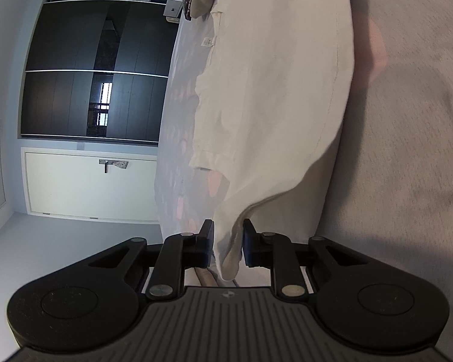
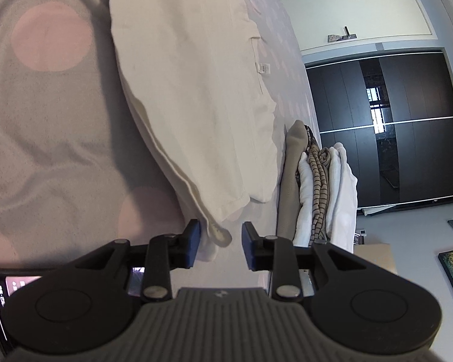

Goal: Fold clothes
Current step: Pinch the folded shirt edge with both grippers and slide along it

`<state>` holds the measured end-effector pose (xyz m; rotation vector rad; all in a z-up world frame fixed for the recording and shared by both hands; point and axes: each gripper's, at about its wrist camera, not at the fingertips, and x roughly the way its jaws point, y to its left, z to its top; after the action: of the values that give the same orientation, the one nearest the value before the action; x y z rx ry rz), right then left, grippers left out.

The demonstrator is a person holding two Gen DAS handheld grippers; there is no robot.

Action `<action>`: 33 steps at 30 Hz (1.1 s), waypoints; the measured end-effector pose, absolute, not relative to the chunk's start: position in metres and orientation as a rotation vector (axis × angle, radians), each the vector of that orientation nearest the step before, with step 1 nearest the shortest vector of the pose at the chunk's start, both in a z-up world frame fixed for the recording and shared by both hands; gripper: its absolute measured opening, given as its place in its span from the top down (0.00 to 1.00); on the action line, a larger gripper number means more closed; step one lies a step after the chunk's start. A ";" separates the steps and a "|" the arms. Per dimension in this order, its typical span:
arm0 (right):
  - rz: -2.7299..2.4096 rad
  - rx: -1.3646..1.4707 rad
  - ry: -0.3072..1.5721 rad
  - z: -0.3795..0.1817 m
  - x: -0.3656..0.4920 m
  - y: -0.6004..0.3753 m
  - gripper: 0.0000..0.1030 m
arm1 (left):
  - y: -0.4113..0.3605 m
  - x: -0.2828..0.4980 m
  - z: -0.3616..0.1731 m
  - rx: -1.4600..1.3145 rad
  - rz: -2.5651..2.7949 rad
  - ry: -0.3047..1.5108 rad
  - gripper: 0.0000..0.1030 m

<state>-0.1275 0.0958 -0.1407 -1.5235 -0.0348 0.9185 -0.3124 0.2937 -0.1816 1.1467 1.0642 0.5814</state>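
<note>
A cream garment (image 1: 274, 90) lies spread on the bed, and in the left wrist view its near corner is lifted up off the cover. My left gripper (image 1: 228, 241) has that corner between its pads, and the fabric touches both of them. In the right wrist view another hemmed corner of the same cream garment (image 2: 196, 90) reaches between the fingers of my right gripper (image 2: 221, 242). It rests against the left pad (image 2: 194, 241), while a gap shows before the right pad (image 2: 248, 246), so this gripper is open.
The bed cover (image 2: 51, 138) is grey with large pink dots. A pile of folded clothes (image 2: 317, 187) lies at the bed's edge, beside the garment. Beyond the bed stand a dark wardrobe (image 1: 93, 69) and a white door (image 1: 84, 184). A phone screen (image 2: 3, 289) shows at lower left.
</note>
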 end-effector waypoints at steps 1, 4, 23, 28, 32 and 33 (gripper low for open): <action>0.916 -1.522 -0.033 -0.140 -0.127 0.095 0.69 | 0.294 -0.312 -0.181 1.147 0.581 1.063 0.82; 0.909 -1.541 -0.028 -0.141 -0.126 0.095 0.69 | 0.293 -0.311 -0.181 1.155 0.577 1.061 0.82; 0.793 -1.700 -0.106 -0.165 -0.123 0.089 0.69 | 0.293 -0.313 -0.190 1.173 0.554 1.086 0.82; 0.781 -1.717 -0.125 -0.165 -0.124 0.089 0.67 | 0.293 -0.313 -0.190 1.171 0.558 1.092 0.82; 0.799 -1.745 -0.123 -0.171 -0.126 0.088 0.67 | 0.291 -0.312 -0.190 1.175 0.554 1.094 0.82; 0.803 -1.752 -0.117 -0.173 -0.125 0.087 0.67 | 0.291 -0.313 -0.190 1.174 0.555 1.094 0.82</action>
<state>-0.1254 0.0874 -0.1726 -1.7519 -0.1167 0.8031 -0.3126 0.2910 -0.1903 1.1740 1.0939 0.5553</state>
